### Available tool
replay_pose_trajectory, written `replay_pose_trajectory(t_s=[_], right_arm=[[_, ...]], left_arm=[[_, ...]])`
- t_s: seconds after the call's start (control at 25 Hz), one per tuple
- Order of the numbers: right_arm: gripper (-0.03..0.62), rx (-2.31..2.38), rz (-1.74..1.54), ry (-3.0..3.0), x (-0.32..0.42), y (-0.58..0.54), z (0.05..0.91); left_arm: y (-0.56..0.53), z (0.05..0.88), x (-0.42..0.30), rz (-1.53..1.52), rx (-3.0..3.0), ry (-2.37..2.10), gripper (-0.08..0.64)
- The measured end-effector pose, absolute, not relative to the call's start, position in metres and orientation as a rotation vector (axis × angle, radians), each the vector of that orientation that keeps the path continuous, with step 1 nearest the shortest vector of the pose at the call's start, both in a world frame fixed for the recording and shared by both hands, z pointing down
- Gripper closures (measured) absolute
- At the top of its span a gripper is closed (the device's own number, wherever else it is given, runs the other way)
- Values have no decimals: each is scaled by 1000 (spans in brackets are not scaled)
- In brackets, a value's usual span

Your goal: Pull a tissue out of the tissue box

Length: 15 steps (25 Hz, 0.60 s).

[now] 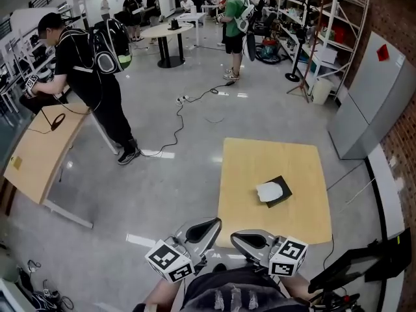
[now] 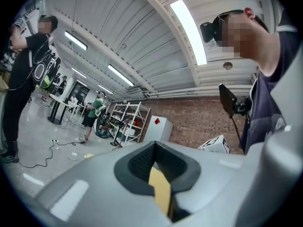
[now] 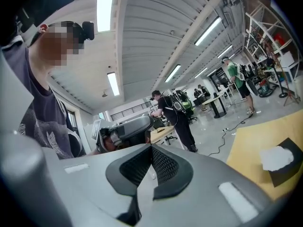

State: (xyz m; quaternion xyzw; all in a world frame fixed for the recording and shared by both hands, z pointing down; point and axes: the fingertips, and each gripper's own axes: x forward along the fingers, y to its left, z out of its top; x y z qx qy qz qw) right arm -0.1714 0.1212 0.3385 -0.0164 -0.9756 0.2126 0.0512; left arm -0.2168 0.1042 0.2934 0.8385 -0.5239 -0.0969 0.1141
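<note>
The tissue box [image 1: 278,192], a flat black one, lies near the middle of the wooden table [image 1: 247,168], a little toward its right edge, with a crumpled white tissue [image 1: 269,191] standing up out of the top. No other object shows on the table. Both grippers are held close to the person's body at the table's near edge, well apart from the box and pointing level toward it. The left gripper [image 1: 212,226] has its jaws pressed together with nothing gripped; the tan sliver below its pads looks like the table seen beyond, not something held. The right gripper [image 1: 239,238] also has its jaws closed and empty, and its own view shows the box and tissue off to the right, across the tabletop. The pull has not started. The tissue is likely very light, soft and easy to tear, so it probably wants a gentle pinch on the raised tuft, above the slot, where the paper bunches thickest, not at a thin edge. The jaws would first have to open enough to pass around that tuft. The box looks light too and may well slide or lift off the table with the sheet. Drawing straight up and slowly seems safest, perhaps with the other gripper resting on a bare corner of the box. Other people stand at tables far across the room, clear of this work.
</note>
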Motion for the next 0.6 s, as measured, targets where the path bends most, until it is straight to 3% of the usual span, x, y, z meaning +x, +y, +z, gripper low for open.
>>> replay_pose_trajectory(t_s=[0.6], right_arm=[[594, 58, 814, -2951, -139, 22, 369]], left_arm=[[1, 314, -190, -176, 2417, -1465, 558]])
